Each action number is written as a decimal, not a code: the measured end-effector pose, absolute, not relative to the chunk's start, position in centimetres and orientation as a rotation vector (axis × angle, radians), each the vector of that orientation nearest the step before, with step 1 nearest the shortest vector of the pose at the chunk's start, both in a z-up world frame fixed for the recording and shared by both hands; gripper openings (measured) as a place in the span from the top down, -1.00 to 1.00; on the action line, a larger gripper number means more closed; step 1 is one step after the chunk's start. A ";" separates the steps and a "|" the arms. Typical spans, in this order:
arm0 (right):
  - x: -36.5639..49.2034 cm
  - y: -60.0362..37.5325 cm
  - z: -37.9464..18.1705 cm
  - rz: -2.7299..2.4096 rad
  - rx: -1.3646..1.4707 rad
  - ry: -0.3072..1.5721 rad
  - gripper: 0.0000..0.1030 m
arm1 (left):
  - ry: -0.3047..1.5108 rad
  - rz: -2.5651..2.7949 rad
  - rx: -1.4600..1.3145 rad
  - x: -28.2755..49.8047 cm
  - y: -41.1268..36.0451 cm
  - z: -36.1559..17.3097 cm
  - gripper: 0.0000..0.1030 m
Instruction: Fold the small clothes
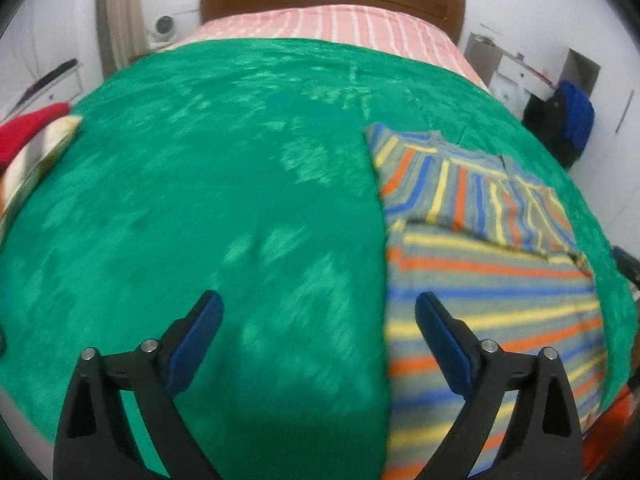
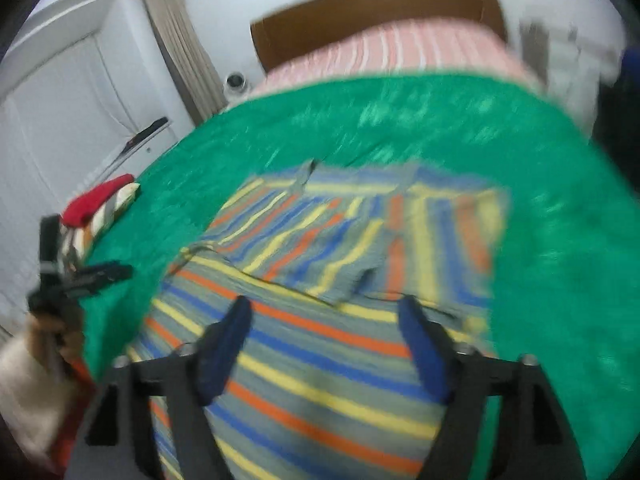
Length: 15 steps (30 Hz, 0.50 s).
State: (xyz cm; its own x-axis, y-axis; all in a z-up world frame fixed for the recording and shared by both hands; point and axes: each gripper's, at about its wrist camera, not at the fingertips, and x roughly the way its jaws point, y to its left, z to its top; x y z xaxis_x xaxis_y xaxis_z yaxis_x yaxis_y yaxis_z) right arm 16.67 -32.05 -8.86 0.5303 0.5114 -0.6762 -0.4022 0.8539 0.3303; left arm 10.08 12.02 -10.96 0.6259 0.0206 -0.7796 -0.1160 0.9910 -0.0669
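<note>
Far left, at the edge of the green blanket [image 1: 208, 208], sits a pile of red and striped clothes [image 1: 36, 136]. My left gripper [image 1: 318, 320] hangs released over bare blanket, nothing between its blue pads [image 1: 200, 344]. Right of it the striped garment [image 1: 488, 288] lies flat, sleeves folded in. My right gripper [image 2: 324, 344] hovers above it, jaws apart and empty.

Both wrist views look down, sharing the striped shirt [image 1: 480, 280] closely.
</note>
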 end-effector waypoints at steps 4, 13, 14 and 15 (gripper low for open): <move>12.5 -37.2 -10.2 0.380 0.073 0.788 -0.54 | 0.899 0.116 -0.155 7.8 13.3 -13.7 -0.89; 9.8 -45.5 -16.0 0.083 0.193 0.799 -0.55 | 0.842 0.170 -0.077 6.8 13.2 -17.2 -0.99; 10.2 -45.5 -17.0 0.077 0.215 0.832 -0.56 | 0.841 0.172 -0.075 6.9 13.2 -17.3 -0.99; 10.6 -45.8 -18.1 0.076 0.234 0.870 -0.57 | 0.840 0.174 -0.074 6.9 13.2 -17.4 -0.99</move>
State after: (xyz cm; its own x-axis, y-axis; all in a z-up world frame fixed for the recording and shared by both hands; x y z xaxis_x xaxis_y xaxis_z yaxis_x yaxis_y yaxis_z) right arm 10.62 -45.76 -18.09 0.6438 0.1616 -0.7480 0.0287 0.9717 0.2346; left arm 6.91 13.16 -17.37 0.6546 0.1237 -0.7458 -0.1821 0.9833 0.0032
